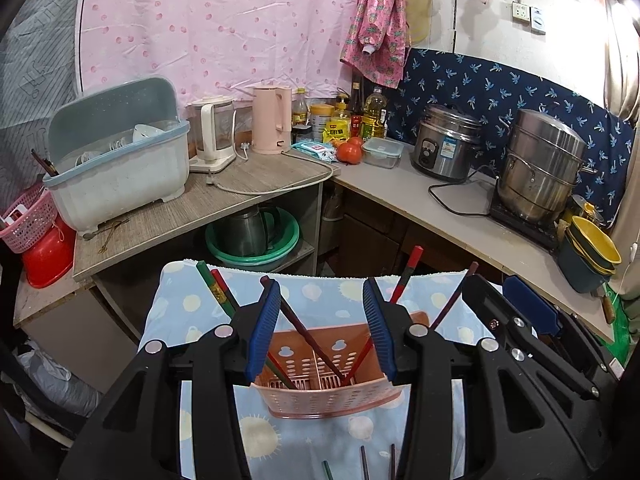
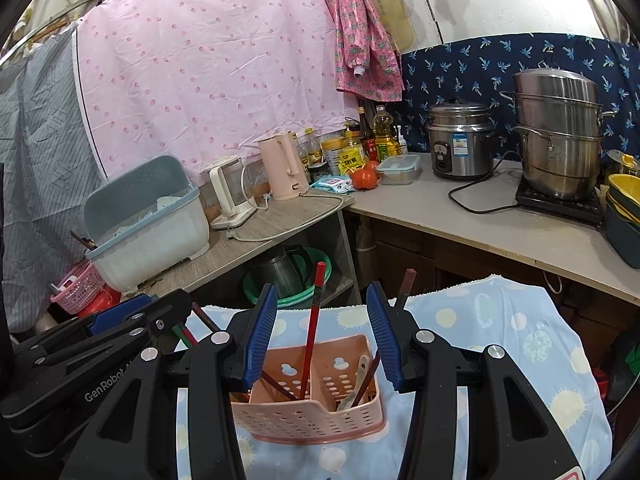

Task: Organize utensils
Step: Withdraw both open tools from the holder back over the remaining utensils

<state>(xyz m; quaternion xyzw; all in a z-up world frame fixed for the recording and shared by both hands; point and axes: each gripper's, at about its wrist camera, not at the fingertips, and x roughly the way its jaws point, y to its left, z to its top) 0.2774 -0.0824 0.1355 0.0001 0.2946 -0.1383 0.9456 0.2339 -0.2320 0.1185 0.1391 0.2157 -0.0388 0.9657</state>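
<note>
A pink perforated utensil holder [image 1: 326, 384] [image 2: 310, 396] stands on a light blue cloth with sun prints [image 1: 320, 304] [image 2: 500, 328]. Several red and dark chopsticks [image 1: 310, 340] [image 2: 312, 332] lean in its compartments. A pale spoon [image 2: 356, 380] rests in its right compartment. More chopsticks [image 1: 216, 288] lie on the cloth at left, and ends of others [image 1: 364, 464] show at the near edge. My left gripper [image 1: 324, 320] is open above the holder, holding nothing. My right gripper [image 2: 322, 324] is open above the holder, holding nothing. Each gripper shows at the other view's edge.
An L-shaped counter [image 1: 400, 184] lies behind, with a covered dish rack [image 1: 120, 160], kettles [image 1: 272, 120], bottles, tomatoes [image 1: 348, 152], a rice cooker [image 1: 448, 144] and a steel steamer pot [image 1: 540, 164]. Yellow bowls [image 1: 592, 244] sit at the right. A pink basket [image 1: 28, 220] sits at the left.
</note>
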